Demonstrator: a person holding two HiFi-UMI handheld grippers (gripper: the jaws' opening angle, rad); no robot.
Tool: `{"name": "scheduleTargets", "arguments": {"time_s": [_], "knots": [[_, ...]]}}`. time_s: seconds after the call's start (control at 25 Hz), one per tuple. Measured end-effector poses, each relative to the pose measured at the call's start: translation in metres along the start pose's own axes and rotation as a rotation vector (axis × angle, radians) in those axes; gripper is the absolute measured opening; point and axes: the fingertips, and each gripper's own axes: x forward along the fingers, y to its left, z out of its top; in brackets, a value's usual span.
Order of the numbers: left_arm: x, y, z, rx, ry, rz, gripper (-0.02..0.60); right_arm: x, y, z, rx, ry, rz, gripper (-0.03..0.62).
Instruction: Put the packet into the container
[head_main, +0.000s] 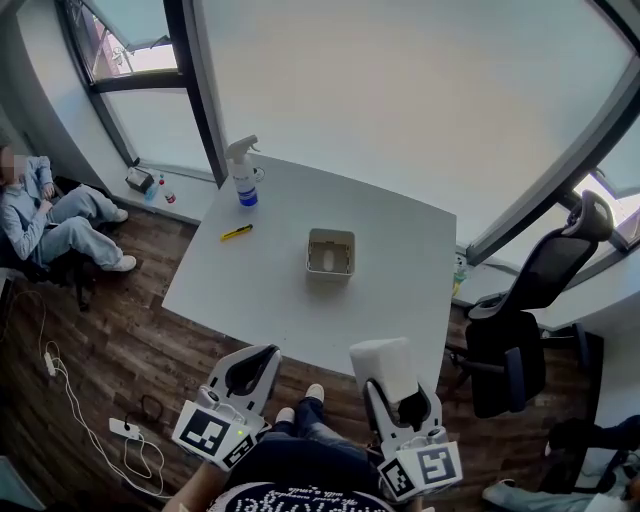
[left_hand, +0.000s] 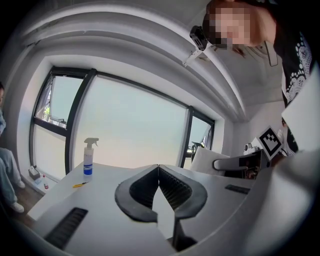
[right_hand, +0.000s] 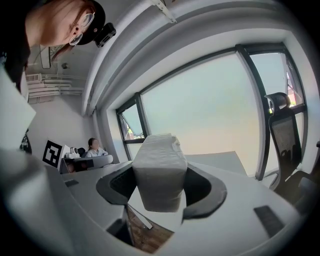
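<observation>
My right gripper (head_main: 393, 380) is shut on a white packet (head_main: 384, 363), held over the near edge of the white table (head_main: 400, 260). The right gripper view shows that packet (right_hand: 159, 170) upright between the dark jaw pads, with my right gripper (right_hand: 161, 187) tilted up toward the windows. A small beige container (head_main: 330, 252) stands open in the middle of the table, well ahead of both grippers. My left gripper (head_main: 250, 372) is shut and holds nothing, near the table's front edge; its pads meet at the tips in the left gripper view (left_hand: 158, 170).
A spray bottle (head_main: 243, 173) stands at the table's far left corner, with a yellow pen (head_main: 236, 232) lying near it. A black office chair (head_main: 520, 320) is to the right. A person (head_main: 50, 215) sits at the far left. Cables and a power strip (head_main: 125, 428) lie on the wood floor.
</observation>
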Motion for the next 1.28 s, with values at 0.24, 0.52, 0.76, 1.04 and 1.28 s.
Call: {"name": "scheduleTargets", "arguments": {"time_s": [0.24, 0.52, 0.76, 1.04, 1.28], "knots": [[0.023, 0.004, 0.003, 0.002, -0.006, 0.027, 0.008, 0.018, -0.017, 0.008, -0.003, 0.009, 0.031, 0.272], [0.04, 0.005, 0.007, 0.007, -0.014, 0.048, 0.008, 0.031, -0.03, 0.016, -0.014, 0.011, 0.062, 0.272], [0.048, -0.003, 0.007, 0.013, -0.022, 0.047, 0.008, 0.033, -0.038, 0.019, -0.014, 0.001, 0.076, 0.272], [0.05, -0.012, 0.009, 0.026, -0.027, 0.031, 0.008, 0.028, -0.039, 0.022, -0.016, -0.013, 0.082, 0.271], [0.052, -0.013, 0.011, 0.033, -0.025, 0.008, 0.009, 0.028, -0.038, 0.023, -0.008, -0.024, 0.067, 0.272]]}}
